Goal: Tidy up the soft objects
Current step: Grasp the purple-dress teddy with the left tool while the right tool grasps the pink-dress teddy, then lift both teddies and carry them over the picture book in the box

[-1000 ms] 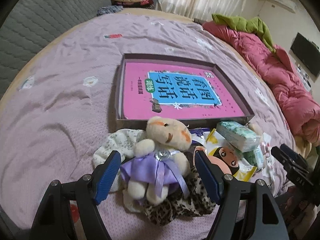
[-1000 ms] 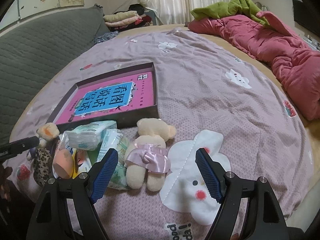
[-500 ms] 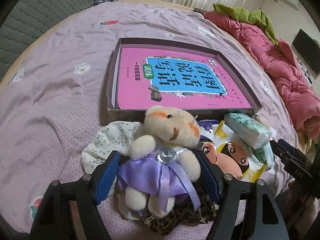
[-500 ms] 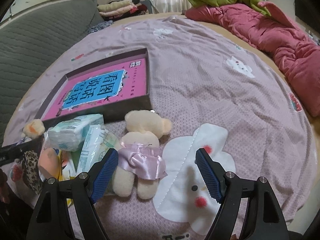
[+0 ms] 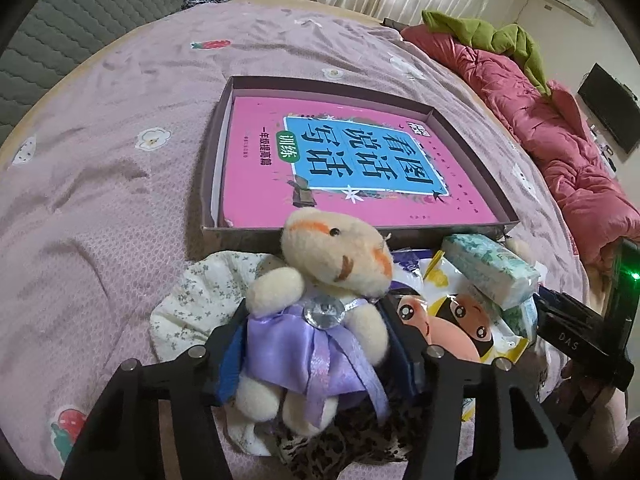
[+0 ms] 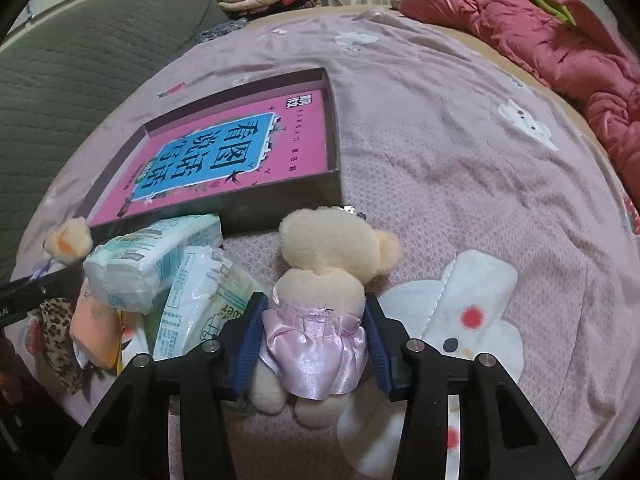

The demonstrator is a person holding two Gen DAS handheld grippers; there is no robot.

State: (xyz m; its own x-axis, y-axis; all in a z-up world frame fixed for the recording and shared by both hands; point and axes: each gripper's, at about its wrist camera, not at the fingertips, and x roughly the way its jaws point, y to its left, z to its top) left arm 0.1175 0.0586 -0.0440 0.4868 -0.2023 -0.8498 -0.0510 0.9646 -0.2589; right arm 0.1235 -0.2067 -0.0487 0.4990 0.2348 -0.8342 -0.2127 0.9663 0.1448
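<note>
My left claw [image 5: 316, 344] has just been closing and now holds the purple bear [image 5: 320, 300] by its dress, low in the middle of the left view, blue pads [image 5: 228, 364] pressed against the satin on both sides. That bear lies face up on a floral cloth [image 5: 200, 296] and a leopard cloth [image 5: 340, 444], just below the near wall of the box [image 5: 248, 236]. My right claw [image 6: 314, 340] has also just been closing and grips the pink bear [image 6: 324, 280] at the waist, low centre of the right view; it lies face down on the bed [image 6: 440, 160], head toward the box's near right corner. To its left sit two tissue packs [image 6: 152, 260], one stacked on the other, with a cartoon packet [image 5: 452, 320] beneath. A pink book [image 5: 344, 164] fills the box. At the upper right of both views lies a red quilt [image 5: 560, 128].
</note>
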